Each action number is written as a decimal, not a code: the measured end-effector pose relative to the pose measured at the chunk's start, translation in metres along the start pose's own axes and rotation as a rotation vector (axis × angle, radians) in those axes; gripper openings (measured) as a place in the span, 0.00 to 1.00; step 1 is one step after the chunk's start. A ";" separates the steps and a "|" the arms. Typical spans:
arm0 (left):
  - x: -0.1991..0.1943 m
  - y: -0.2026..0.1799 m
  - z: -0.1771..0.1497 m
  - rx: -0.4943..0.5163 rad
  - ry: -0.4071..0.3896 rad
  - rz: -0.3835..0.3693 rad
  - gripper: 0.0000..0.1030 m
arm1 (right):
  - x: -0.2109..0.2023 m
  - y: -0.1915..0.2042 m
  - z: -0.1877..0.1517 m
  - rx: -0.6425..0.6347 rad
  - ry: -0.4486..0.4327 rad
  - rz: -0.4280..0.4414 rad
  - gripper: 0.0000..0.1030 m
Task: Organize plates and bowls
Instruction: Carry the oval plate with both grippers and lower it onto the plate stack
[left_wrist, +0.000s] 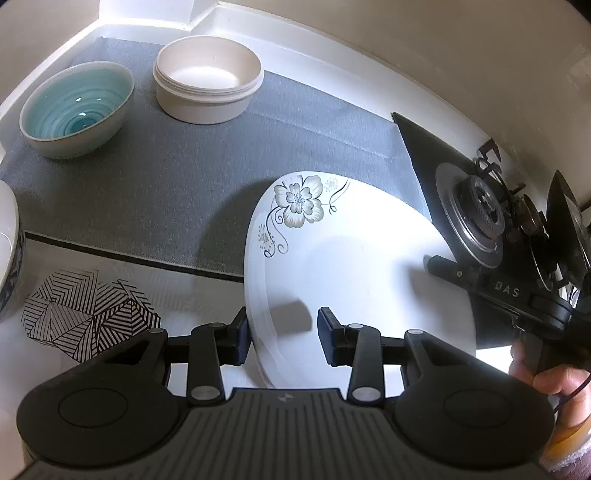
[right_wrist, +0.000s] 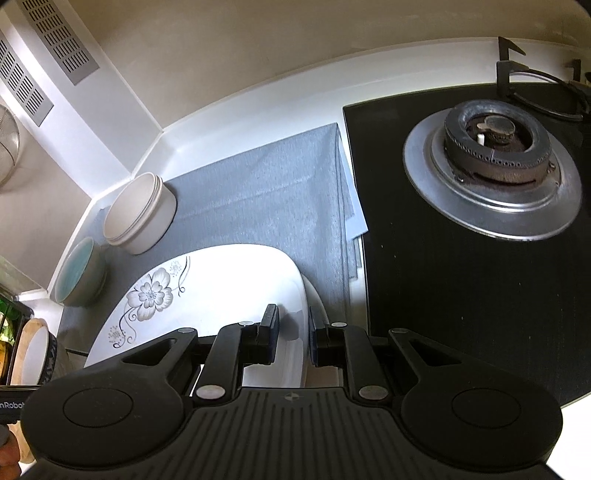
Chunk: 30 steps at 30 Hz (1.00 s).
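Observation:
A white plate with a grey flower print lies over the grey mat and counter; it also shows in the right wrist view. My left gripper is open, its jaws straddling the plate's near left rim. My right gripper straddles the plate's right rim with a narrow gap; contact is unclear. A second white plate seems to lie under it. A teal bowl and a cream bowl stand at the mat's far side.
A black gas stove with a burner lies right of the grey mat. A patterned bowl's rim is at the left edge. A striped black-and-white print marks the counter. Walls close the back.

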<state>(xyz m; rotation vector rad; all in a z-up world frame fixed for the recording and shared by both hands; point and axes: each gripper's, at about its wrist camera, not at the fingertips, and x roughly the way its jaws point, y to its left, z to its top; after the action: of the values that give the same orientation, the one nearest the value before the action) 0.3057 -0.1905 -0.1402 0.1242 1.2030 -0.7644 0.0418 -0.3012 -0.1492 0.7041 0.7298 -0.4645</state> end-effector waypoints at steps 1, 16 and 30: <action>0.002 -0.001 0.002 0.003 0.004 0.001 0.40 | 0.000 0.000 -0.001 0.001 0.001 -0.001 0.17; 0.023 -0.013 -0.014 0.061 0.011 0.021 0.44 | -0.003 0.002 -0.005 -0.008 -0.035 -0.036 0.17; -0.006 -0.021 -0.015 0.123 -0.120 0.017 1.00 | -0.029 0.015 0.000 -0.070 -0.007 -0.049 0.52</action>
<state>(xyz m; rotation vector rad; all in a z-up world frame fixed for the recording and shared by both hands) 0.2801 -0.1962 -0.1347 0.1874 1.0406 -0.8195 0.0317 -0.2869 -0.1217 0.6198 0.7543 -0.4836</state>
